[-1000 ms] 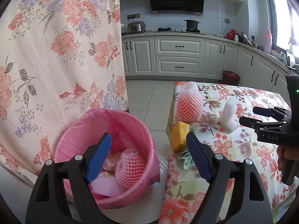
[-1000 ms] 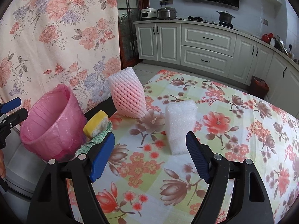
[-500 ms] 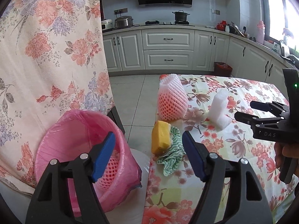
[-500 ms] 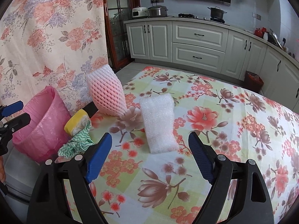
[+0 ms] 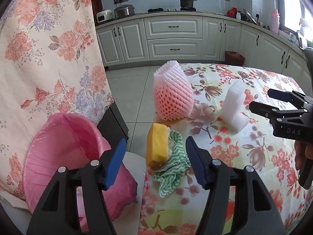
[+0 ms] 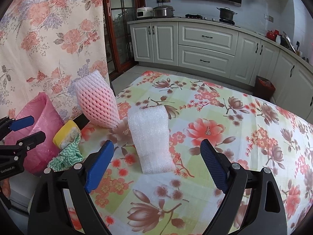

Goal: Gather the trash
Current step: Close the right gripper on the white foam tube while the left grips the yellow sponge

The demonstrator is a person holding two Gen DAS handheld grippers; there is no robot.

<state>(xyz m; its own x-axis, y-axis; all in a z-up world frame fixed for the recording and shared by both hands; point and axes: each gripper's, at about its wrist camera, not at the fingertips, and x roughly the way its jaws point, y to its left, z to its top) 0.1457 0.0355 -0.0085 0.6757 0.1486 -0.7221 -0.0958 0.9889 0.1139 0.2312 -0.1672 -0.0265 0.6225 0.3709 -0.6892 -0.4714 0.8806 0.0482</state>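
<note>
The tabletop (image 6: 244,129), covered in a floral-print cloth, carries all remaining trash along its left edge, so each piece is a short carry from the bin. The pink-bagged round waste bin (image 5: 64,152) stands off that edge, below tabletop level, mouth up to take drops. The pink foam-mesh fruit sleeve (image 6: 97,103) stands upright at the corner. The white foam-wrap block (image 6: 151,137) stands just beside it, inboard. The yellow sponge (image 5: 156,145) lies on the crumpled green-and-white rag (image 5: 173,166) right at the edge.

My right claw (image 6: 156,164) is released and its jaws are opening; I judge this is to span the white block, which sits ahead of them, untouched. My left claw (image 5: 154,162) is released with jaws closing; sponge and rag lie ahead of the gap, not gripped.
</note>
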